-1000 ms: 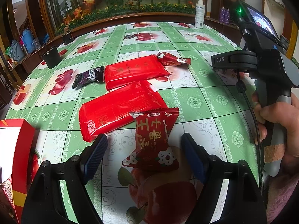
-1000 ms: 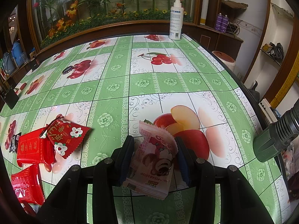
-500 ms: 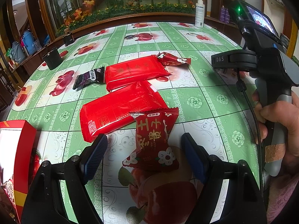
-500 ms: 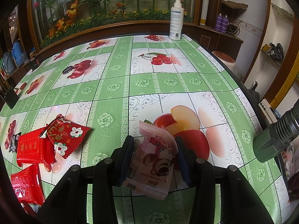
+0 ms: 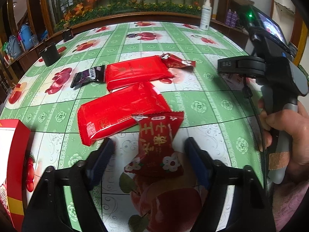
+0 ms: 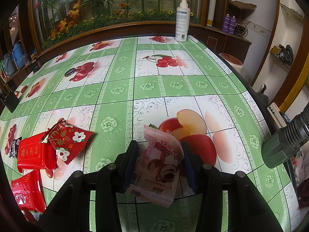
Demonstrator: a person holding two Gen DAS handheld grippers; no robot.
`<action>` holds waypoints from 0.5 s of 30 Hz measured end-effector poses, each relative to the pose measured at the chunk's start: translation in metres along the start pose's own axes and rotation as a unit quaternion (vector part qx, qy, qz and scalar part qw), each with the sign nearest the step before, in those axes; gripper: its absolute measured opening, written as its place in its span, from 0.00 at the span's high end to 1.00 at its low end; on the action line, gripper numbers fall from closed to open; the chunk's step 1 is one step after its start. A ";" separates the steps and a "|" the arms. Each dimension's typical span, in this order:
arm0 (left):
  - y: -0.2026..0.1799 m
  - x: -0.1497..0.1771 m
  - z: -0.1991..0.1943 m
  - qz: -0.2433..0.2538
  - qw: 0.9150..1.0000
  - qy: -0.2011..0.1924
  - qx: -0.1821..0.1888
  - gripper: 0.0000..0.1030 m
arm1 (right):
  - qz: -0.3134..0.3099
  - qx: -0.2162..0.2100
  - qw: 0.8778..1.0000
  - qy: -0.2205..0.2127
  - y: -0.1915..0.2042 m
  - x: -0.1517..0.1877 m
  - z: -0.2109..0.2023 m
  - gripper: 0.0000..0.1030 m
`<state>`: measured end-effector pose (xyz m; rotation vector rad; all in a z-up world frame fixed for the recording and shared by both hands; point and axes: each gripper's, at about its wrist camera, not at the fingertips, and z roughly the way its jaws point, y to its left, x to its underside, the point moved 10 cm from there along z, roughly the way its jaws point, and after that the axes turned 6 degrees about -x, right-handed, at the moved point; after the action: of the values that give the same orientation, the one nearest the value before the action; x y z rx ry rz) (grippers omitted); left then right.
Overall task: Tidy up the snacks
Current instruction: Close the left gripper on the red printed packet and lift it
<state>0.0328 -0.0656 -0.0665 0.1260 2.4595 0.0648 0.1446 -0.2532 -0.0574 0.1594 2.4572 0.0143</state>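
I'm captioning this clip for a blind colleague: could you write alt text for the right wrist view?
The right tool grips a pink bear-print snack packet just above a green, fruit-patterned tablecloth. To its left lie a red flower-print snack packet and flat red foil packs; a white spray bottle stands at the table's far edge.

Surface [image 6: 119,89]: green-and-white checks, red fruit prints. Flat packets [image 5: 123,114]: plain red. Small pouch [image 5: 157,145]: red, white flowers. Held wrapper [image 6: 160,162]: pink, brown bear. Dark wrapper [image 5: 87,76]: purple-black.
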 end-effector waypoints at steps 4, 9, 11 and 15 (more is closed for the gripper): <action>-0.002 -0.001 -0.002 0.000 1.000 -0.005 0.008 0.50 | 0.000 0.000 1.000 0.000 0.000 0.000 0.000 0.54; 0.002 -0.003 -0.003 -0.007 1.000 -0.009 0.013 0.67 | 0.001 -0.001 1.000 0.001 0.000 0.000 0.000 0.54; 0.002 -0.003 -0.003 -0.004 1.000 -0.009 0.012 0.68 | 0.002 -0.003 1.000 0.002 0.000 0.000 0.000 0.57; 0.006 -0.001 -0.005 -0.005 1.000 -0.010 0.006 0.68 | 0.003 -0.005 1.000 0.002 0.000 -0.001 0.000 0.59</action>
<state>0.0312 -0.0597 -0.0616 0.1186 2.4402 0.0450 0.1453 -0.2529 -0.0572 0.1616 2.4610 0.0287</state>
